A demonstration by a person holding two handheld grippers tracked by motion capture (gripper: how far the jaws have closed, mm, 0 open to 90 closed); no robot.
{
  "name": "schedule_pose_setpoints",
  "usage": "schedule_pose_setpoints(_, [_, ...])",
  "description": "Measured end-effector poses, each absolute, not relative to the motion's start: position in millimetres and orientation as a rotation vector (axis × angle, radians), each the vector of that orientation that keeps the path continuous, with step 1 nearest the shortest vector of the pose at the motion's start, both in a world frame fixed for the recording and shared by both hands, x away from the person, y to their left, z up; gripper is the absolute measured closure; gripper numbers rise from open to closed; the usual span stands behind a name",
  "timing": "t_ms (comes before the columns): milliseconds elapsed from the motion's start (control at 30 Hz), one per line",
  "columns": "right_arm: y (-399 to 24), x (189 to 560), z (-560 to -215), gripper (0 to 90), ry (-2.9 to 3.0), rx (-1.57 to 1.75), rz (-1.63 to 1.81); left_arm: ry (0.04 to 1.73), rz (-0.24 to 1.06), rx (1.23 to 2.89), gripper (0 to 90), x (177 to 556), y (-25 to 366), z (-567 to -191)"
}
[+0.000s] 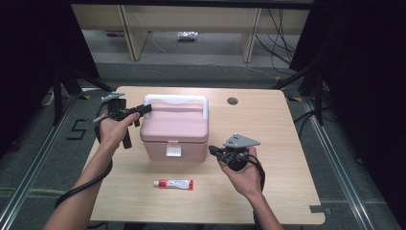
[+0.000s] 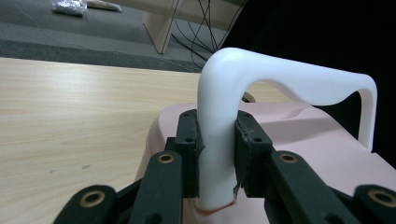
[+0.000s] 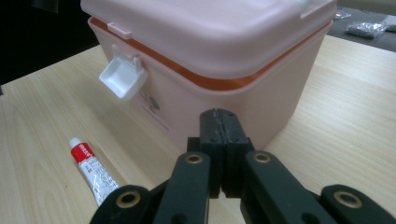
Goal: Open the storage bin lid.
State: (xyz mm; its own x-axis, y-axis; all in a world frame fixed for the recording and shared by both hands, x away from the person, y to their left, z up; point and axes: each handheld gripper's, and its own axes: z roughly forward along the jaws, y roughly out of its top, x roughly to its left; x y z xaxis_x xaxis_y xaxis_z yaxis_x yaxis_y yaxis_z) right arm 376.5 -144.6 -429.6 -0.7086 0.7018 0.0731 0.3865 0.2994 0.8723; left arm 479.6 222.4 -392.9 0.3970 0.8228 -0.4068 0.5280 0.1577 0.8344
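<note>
A pink plastic box [image 1: 174,132] with a white carry handle [image 1: 177,100] stands mid-table, its white front latch [image 1: 173,151] flipped out and its lid slightly raised, showing an orange gap [image 3: 205,83]. My left gripper [image 1: 143,109] is shut on the left leg of the handle [image 2: 215,140]; both pads press on it. My right gripper [image 1: 214,151] sits at the box's front right corner, shut with nothing between its pads [image 3: 219,135]. A small red-and-white tube [image 1: 173,184] lies on the table in front of the box; the same tube [image 3: 93,170] shows in the right gripper view.
The wooden table [image 1: 287,143] has a round cable hole [image 1: 232,101] behind the box. Shelving legs and cables stand on the floor beyond the far edge. Black curtains flank both sides.
</note>
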Motion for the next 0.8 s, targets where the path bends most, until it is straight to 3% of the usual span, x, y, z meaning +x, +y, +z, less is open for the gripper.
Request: schedule_pose_setpoints(800, [-133.7,388.2,-426.5,90.0,2.244,1.056,1.434,1.27,0.238,1.505,73.3,484.5,227.5,-388.4])
